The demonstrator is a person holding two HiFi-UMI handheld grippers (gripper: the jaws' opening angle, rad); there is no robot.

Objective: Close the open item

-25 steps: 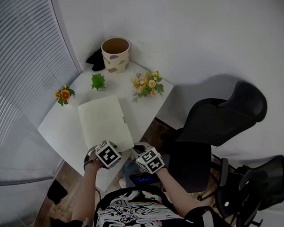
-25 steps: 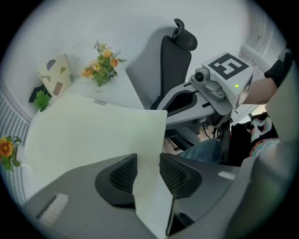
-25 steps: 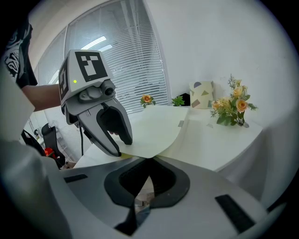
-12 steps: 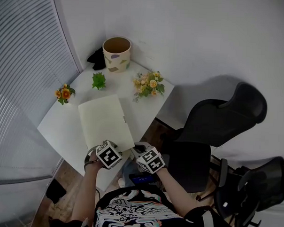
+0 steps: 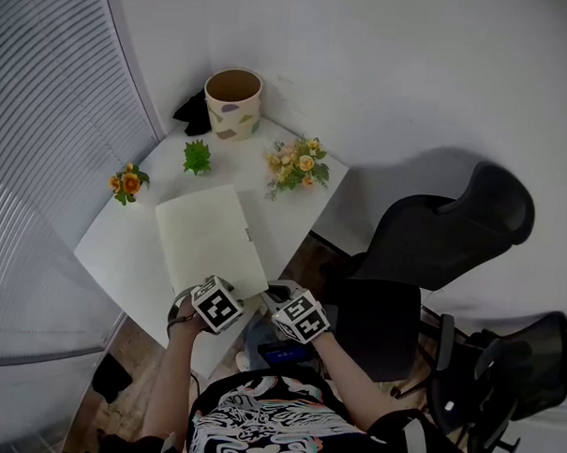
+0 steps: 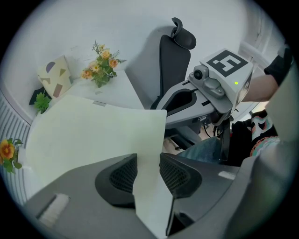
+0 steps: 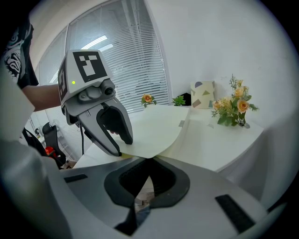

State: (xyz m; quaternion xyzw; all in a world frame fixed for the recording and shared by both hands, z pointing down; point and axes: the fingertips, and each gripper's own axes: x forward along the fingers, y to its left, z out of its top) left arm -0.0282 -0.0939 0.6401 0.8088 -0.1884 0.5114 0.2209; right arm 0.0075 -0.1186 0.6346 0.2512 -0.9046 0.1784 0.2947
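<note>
A cream folder (image 5: 208, 236) lies on the white table (image 5: 123, 256), its near edge overhanging the table's front. In the left gripper view the folder's cover (image 6: 93, 135) runs between the jaws of my left gripper (image 6: 148, 170), whose pads stand apart on either side of it. My right gripper (image 7: 149, 163) is shut, its tips meeting on the cover's near corner (image 7: 154, 126), which curves up off the table. From the head view both grippers, left (image 5: 208, 291) and right (image 5: 278, 298), sit side by side at that near edge. The right gripper view shows the left gripper (image 7: 114, 140) astride the edge.
At the table's back stand a patterned pot (image 5: 233, 104), a black object (image 5: 192, 118), a small green plant (image 5: 196, 159), a bouquet (image 5: 294, 167) and an orange flower (image 5: 127, 185). A black office chair (image 5: 442, 237) stands to the right, window blinds (image 5: 42, 163) to the left.
</note>
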